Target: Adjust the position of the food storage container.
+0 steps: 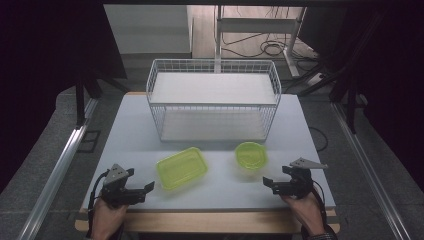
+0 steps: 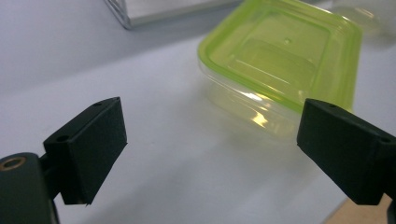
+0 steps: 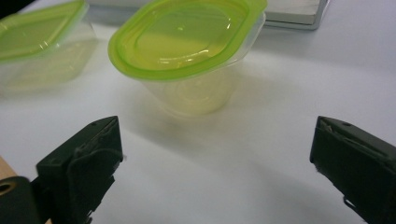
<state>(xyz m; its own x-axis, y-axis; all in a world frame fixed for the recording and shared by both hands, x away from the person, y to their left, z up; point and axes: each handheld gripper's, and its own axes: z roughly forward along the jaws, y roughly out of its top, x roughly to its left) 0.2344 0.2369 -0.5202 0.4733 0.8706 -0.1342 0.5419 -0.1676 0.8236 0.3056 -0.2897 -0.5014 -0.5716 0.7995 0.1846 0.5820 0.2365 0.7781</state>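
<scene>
Just ahead of left claw (image 2: 212, 154): rectangular container (image 2: 280, 60)

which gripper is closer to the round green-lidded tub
Right. The right gripper sits just in front of the round tub, jaws open, not touching. The left gripper is across the table, by the rectangular tub.

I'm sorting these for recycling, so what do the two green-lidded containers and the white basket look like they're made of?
Rectangular container and round container: apparently plastic, with clear glossy bodies that show the table through them and translucent lime-green lids catching highlights. Basket: thin white wire grid, probably coated metal, with matte white shelf panels whose material I can't tell.
</scene>
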